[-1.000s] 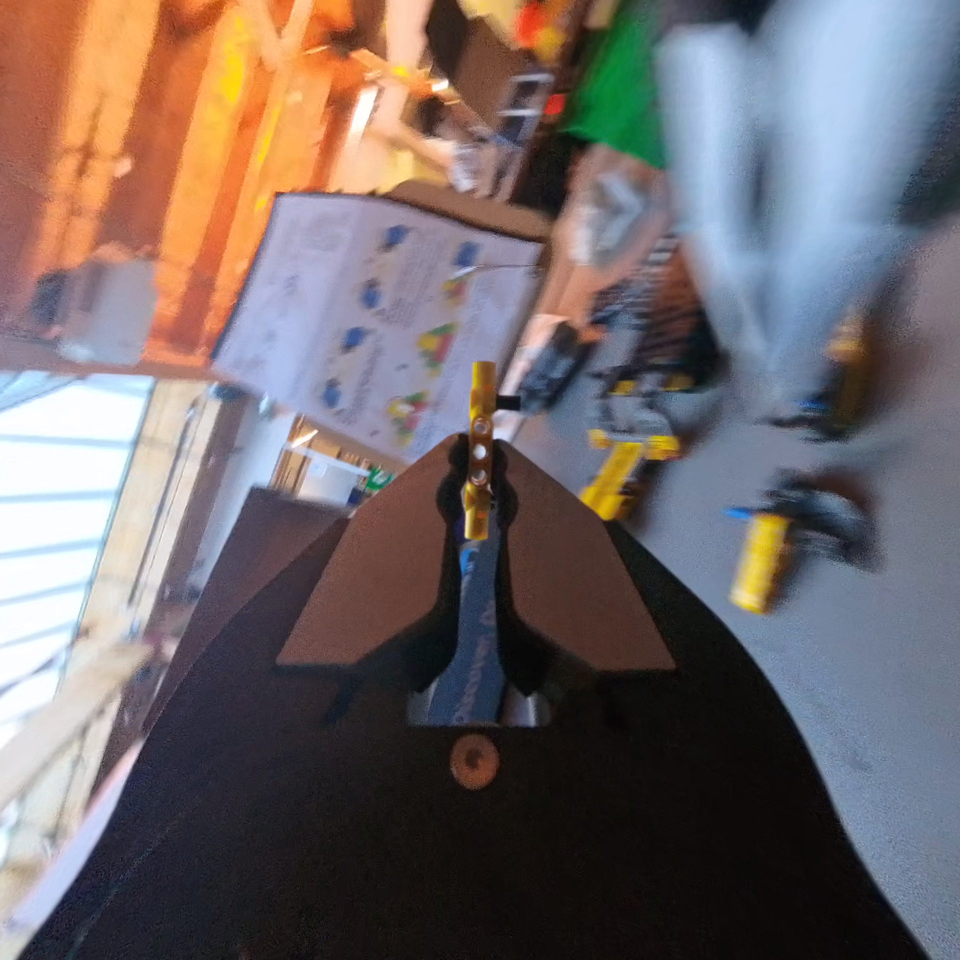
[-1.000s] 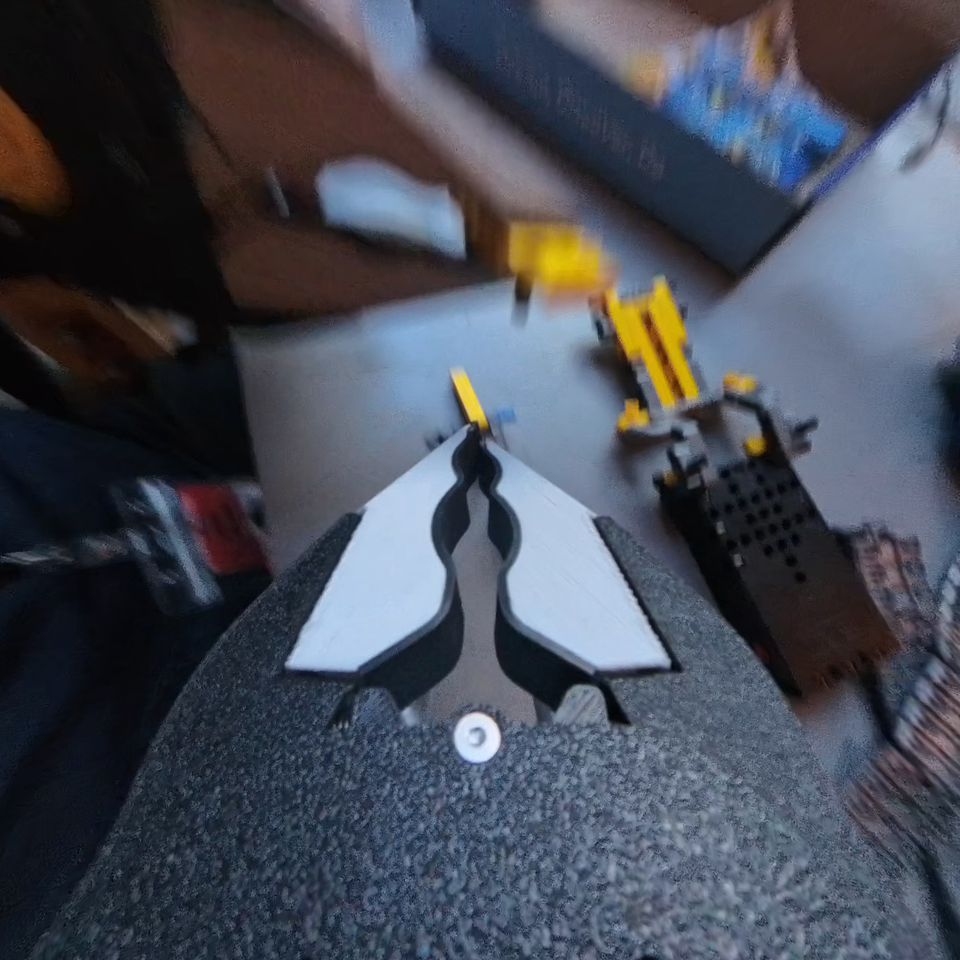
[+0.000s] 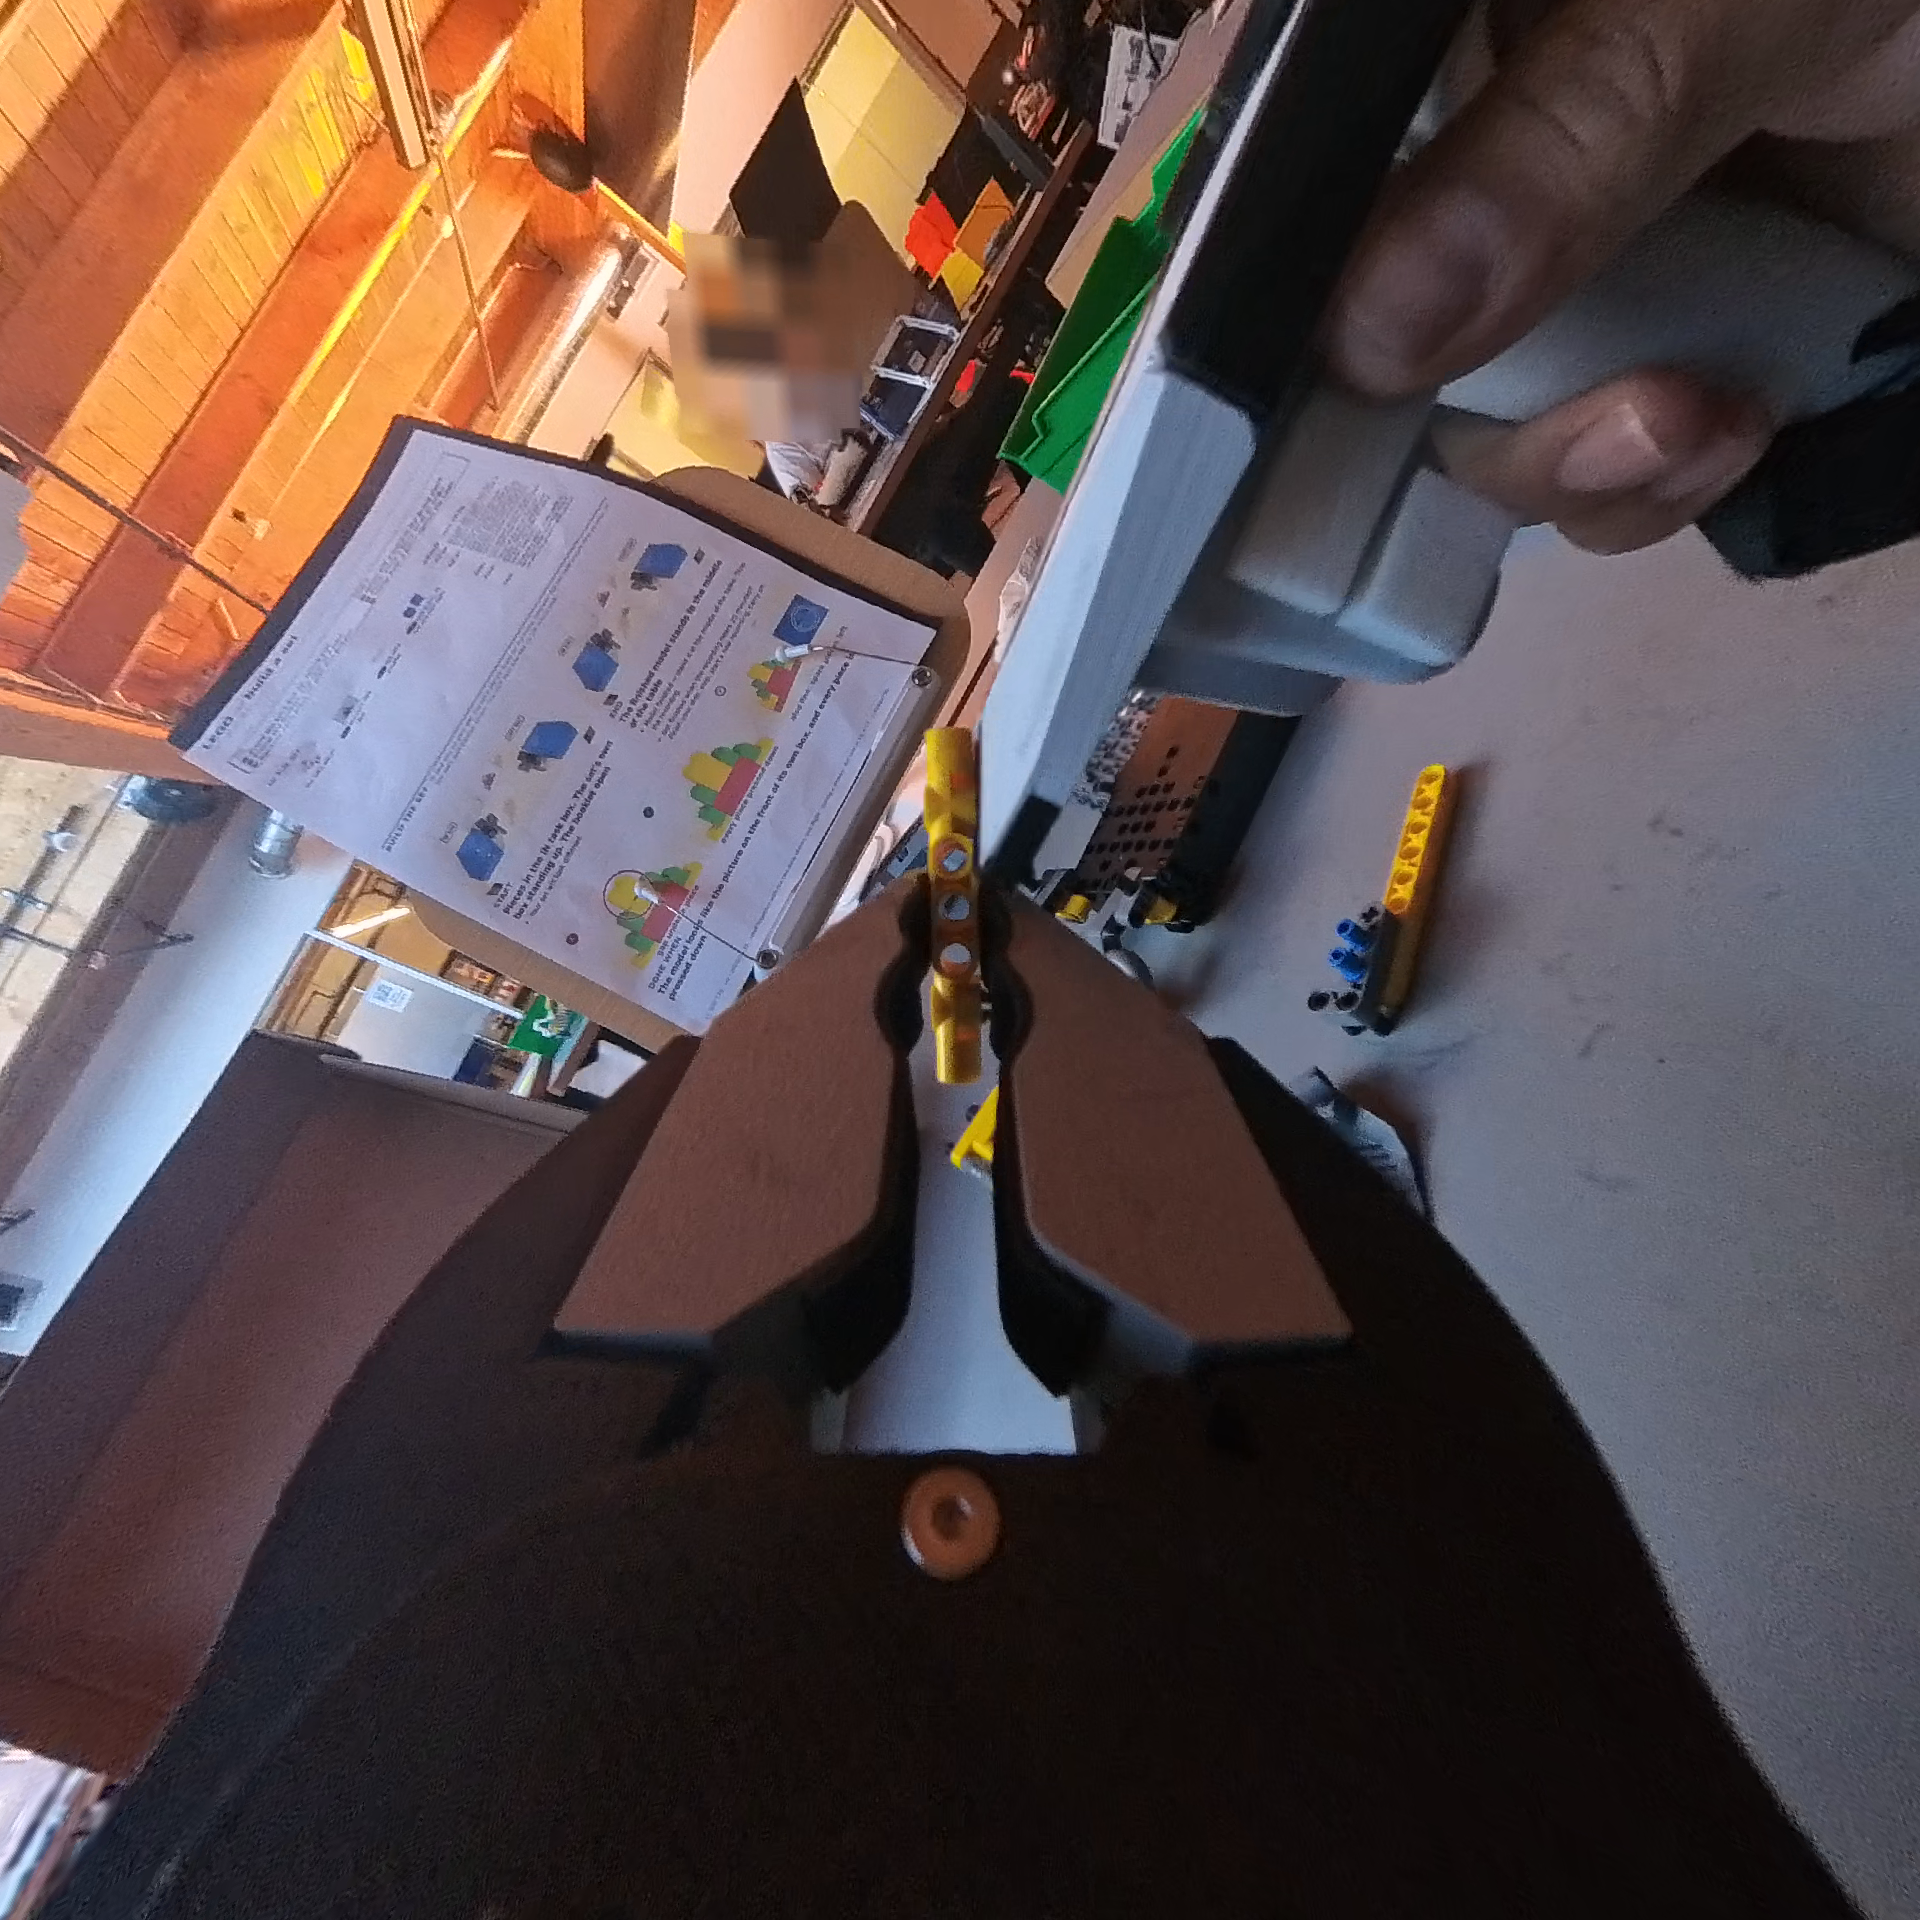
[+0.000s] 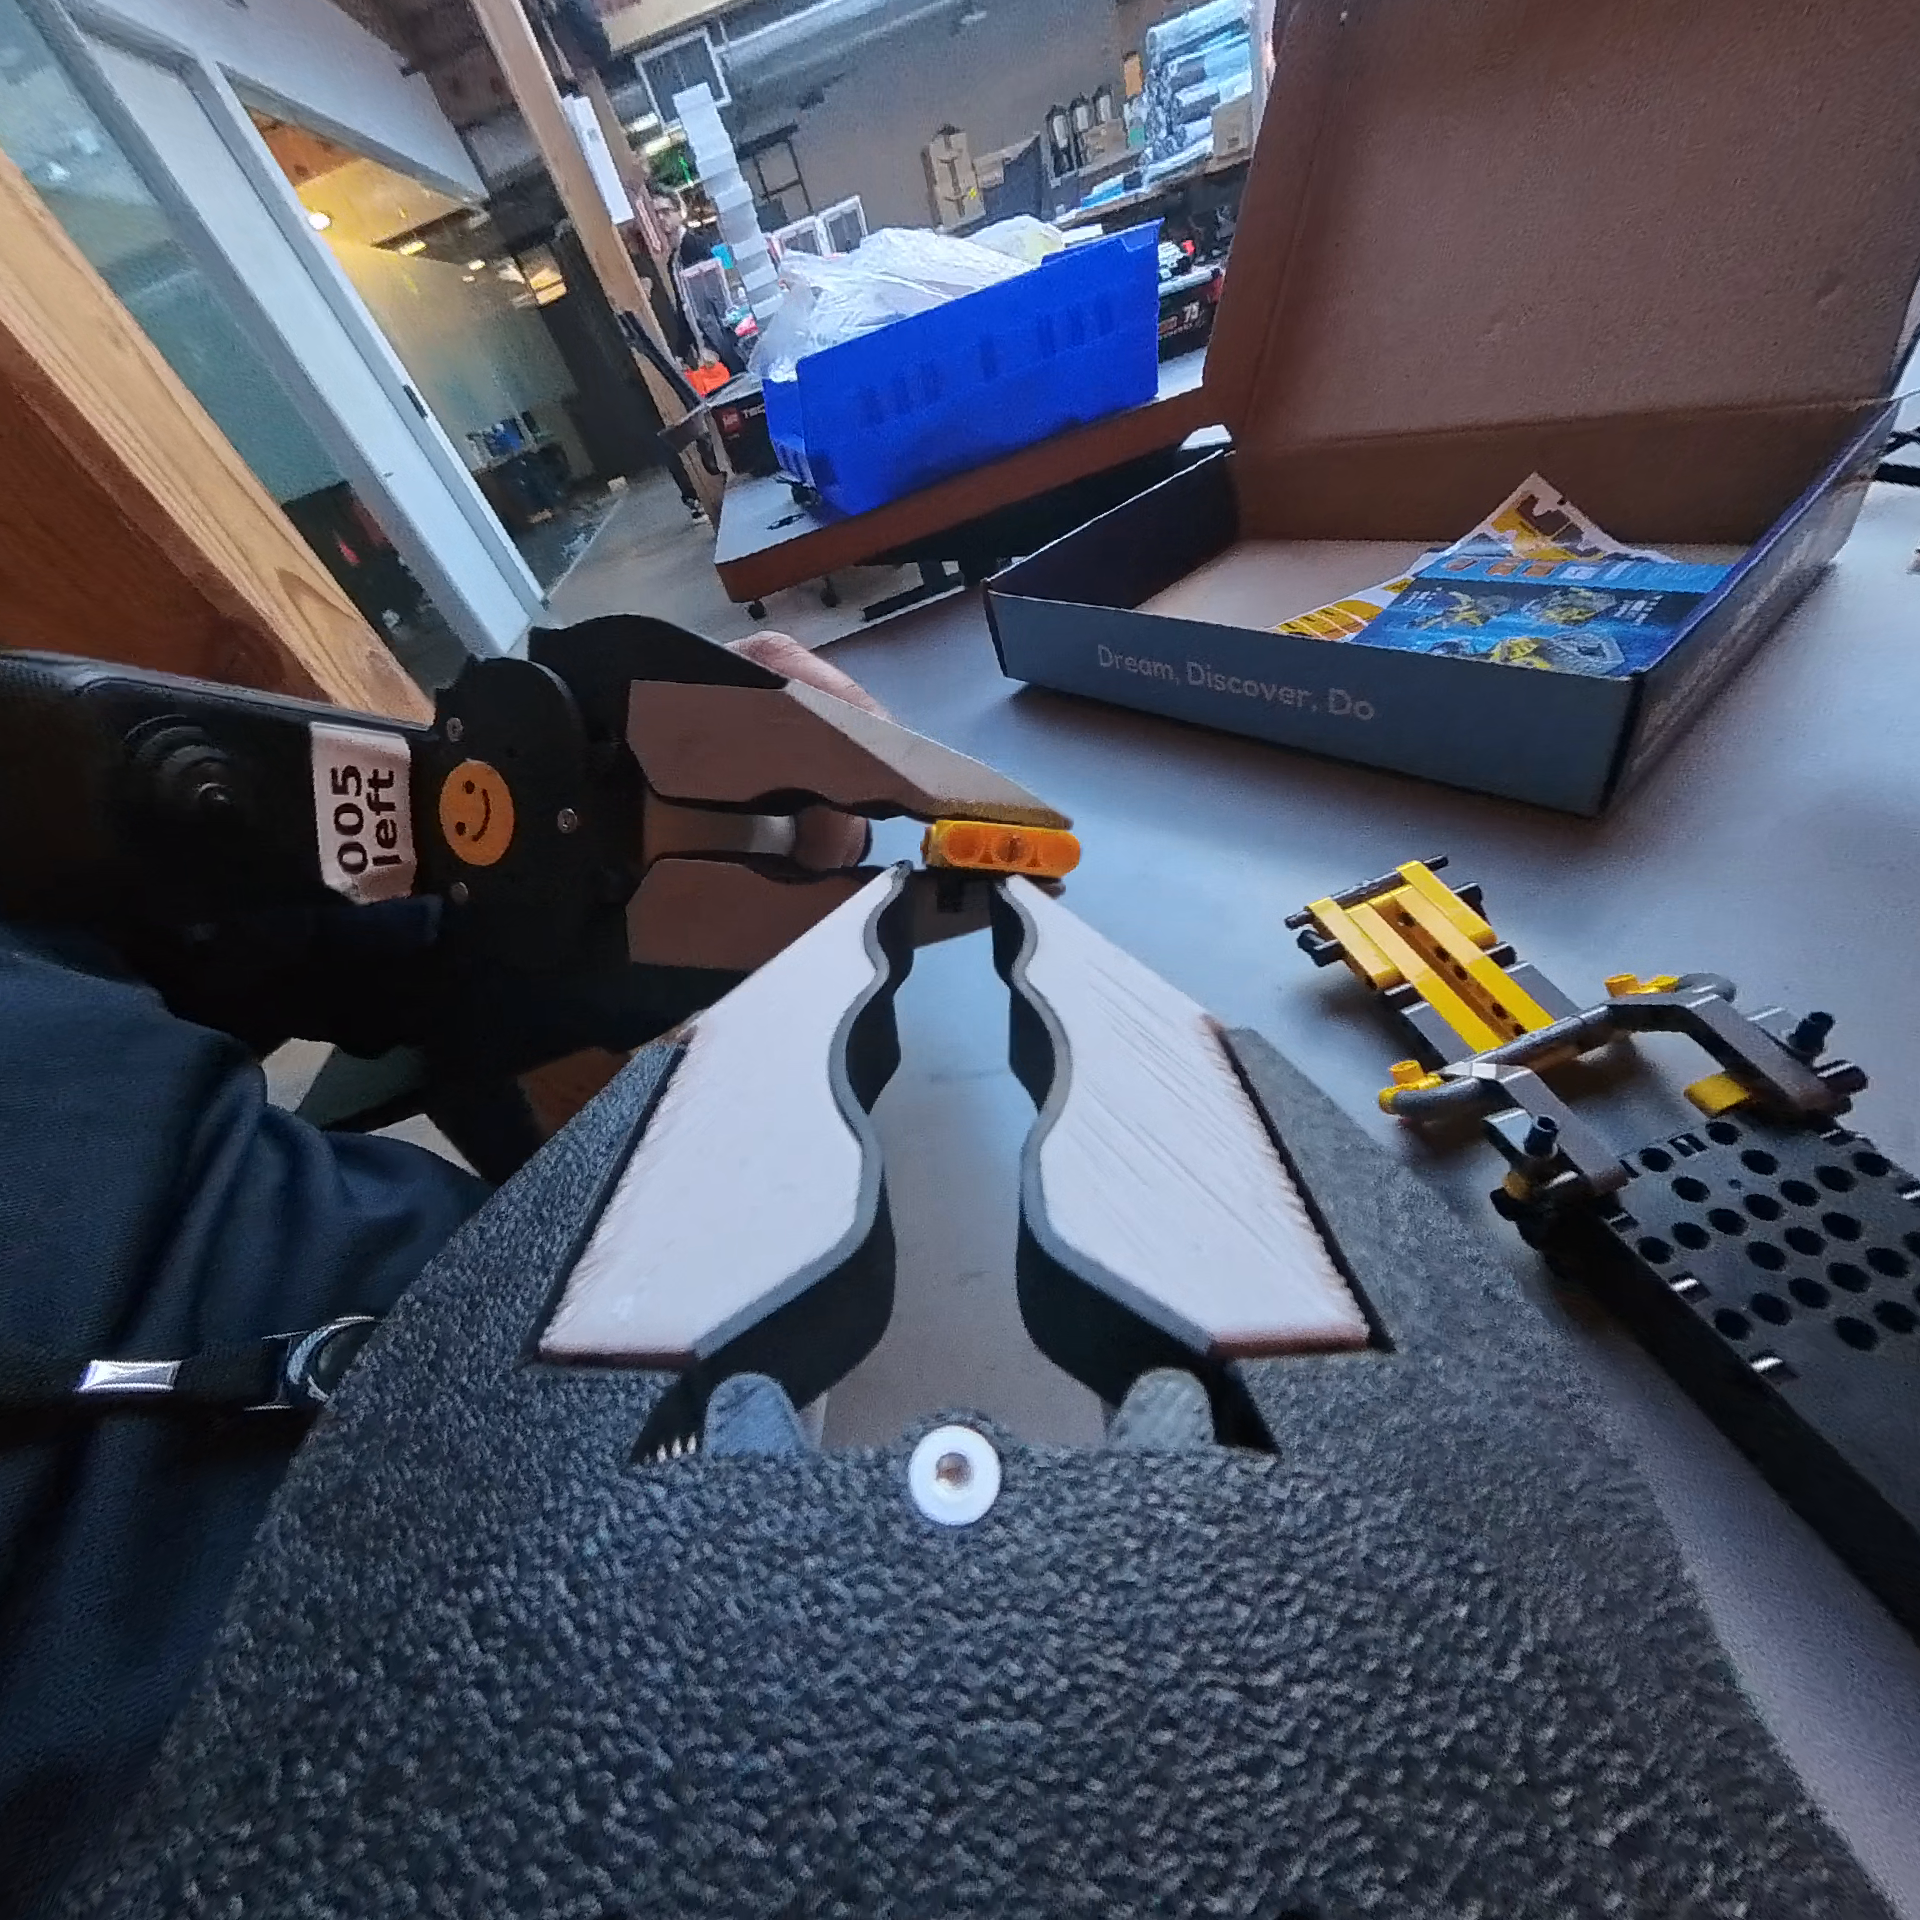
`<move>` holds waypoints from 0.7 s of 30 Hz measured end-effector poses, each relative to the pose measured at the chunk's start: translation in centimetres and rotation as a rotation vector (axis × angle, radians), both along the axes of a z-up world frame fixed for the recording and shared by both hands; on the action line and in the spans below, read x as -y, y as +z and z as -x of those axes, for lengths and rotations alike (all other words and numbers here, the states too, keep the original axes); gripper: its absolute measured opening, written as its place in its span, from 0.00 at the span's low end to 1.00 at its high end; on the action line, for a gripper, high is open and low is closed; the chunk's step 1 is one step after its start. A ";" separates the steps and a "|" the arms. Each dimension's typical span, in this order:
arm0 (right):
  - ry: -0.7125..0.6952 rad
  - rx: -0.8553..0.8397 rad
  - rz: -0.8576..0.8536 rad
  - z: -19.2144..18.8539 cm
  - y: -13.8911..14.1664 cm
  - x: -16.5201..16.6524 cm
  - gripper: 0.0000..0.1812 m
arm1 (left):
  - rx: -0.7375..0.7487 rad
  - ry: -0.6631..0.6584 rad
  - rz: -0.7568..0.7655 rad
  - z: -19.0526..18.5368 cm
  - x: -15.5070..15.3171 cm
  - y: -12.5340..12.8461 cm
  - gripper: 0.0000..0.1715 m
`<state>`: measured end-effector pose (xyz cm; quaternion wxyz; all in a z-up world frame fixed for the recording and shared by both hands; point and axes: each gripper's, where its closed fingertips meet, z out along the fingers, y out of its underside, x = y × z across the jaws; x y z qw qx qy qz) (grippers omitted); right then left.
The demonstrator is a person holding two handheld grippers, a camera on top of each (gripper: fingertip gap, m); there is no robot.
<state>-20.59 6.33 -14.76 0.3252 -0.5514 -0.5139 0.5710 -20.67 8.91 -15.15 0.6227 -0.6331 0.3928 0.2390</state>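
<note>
My left gripper (image 3: 951,909) is shut on a short yellow beam with holes (image 3: 948,790) and holds it above the grey table (image 3: 1662,1039). In the right wrist view the left gripper (image 4: 966,844) comes in from the left with the beam (image 4: 1029,852) held level. A small black pin (image 4: 948,894) hangs under the beam. My right gripper (image 4: 945,888) is slightly open, its tips on either side of that pin and wider than it. In the left wrist view the right gripper (image 3: 1008,821) reaches down from the upper right, held by a hand (image 3: 1558,260).
A yellow-and-black assembly (image 4: 1434,966) joined to a black perforated block (image 4: 1787,1257) lies to the right. A yellow beam with blue pins (image 3: 1403,904) lies on the table. An open cardboard box (image 4: 1351,717) with leaflets stands behind. An instruction sheet (image 3: 582,727) stands on a holder. The grippers are tip to tip, or close to it.
The right gripper has come up to the beam in the left gripper and its jaws have parted a little. The left gripper stays shut on the beam. Both views have gone from blurred to sharp.
</note>
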 end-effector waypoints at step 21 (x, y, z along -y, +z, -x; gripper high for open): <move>-0.178 0.039 -0.408 0.1 -0.6 -0.7 0.03 | -0.250 0.077 -0.064 0.5 -0.2 -0.3 0.04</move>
